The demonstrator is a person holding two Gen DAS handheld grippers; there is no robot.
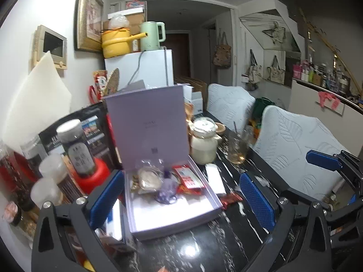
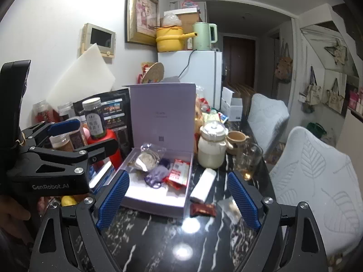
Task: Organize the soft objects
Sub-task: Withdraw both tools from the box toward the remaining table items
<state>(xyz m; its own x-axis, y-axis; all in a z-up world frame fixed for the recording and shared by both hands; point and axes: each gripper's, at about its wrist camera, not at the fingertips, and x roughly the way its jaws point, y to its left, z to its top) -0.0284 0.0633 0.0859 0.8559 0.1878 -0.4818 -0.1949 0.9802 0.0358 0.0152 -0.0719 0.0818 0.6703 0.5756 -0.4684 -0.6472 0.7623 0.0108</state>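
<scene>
An open lilac box [image 1: 181, 219] [image 2: 156, 201] lies on the black marble table with its lid upright. Inside lie a clear bag of pale stuff [image 1: 148, 178] [image 2: 147, 157], a purple soft pouch [image 1: 166, 190] [image 2: 156, 174] and red snack packets [image 1: 189, 179] [image 2: 179, 171]. A white tissue pack [image 1: 214, 178] [image 2: 203, 185], a dark red wrapper [image 1: 231, 198] [image 2: 203, 209] and a clear packet [image 2: 229, 206] lie beside the box on the right. My left gripper [image 1: 181, 199] is open and empty over the box. My right gripper [image 2: 179, 199] is open and empty before the box.
Jars and a red-based bottle [image 1: 79, 151] [image 2: 96, 124] crowd the left of the table. A cream lidded jar [image 1: 204, 142] [image 2: 212, 147] and a glass [image 1: 237, 147] [image 2: 248, 161] stand right of the box. Two pale chairs [image 1: 301, 149] [image 2: 315, 172] line the right edge.
</scene>
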